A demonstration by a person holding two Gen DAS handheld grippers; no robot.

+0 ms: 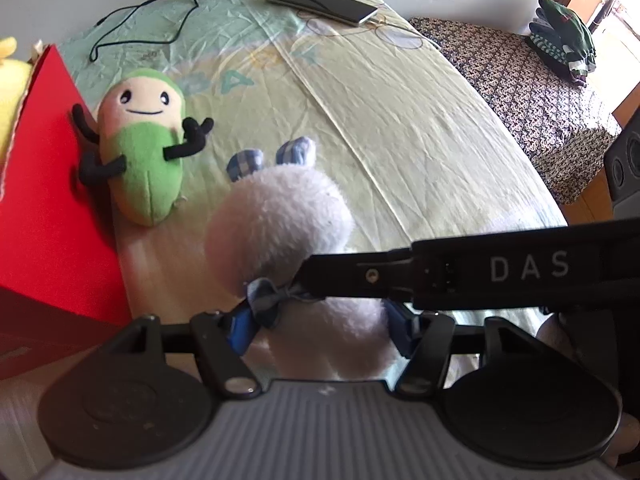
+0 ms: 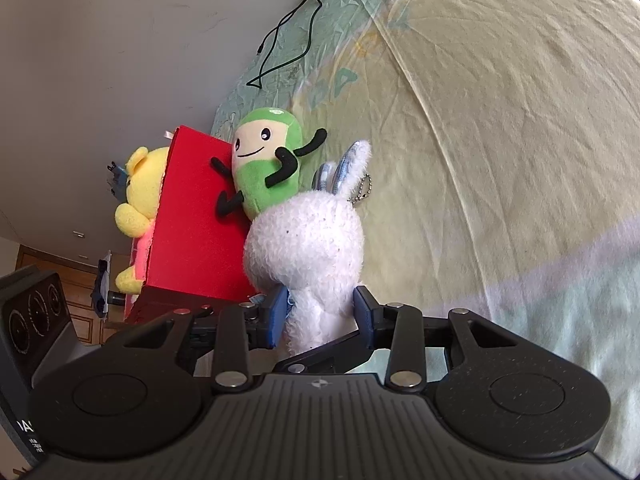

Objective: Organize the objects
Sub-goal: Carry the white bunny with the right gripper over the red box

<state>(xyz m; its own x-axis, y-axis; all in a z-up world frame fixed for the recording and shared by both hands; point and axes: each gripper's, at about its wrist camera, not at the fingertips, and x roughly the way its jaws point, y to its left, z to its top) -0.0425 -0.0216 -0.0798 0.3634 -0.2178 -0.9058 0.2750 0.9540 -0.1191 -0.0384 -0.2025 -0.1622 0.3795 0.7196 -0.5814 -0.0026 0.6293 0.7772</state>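
Now | step: both my grippers, left and right, clenched with fingers on the white plush rabbit above the bed, beside the red box | next, I judge: lift it over the rim, one gripper lets go.

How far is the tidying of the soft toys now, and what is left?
Done: the yellow bear seems to sit in the red box. In hand: both grippers, left and right, flank the white rabbit. Left: the green plush lies on the bed against the box.
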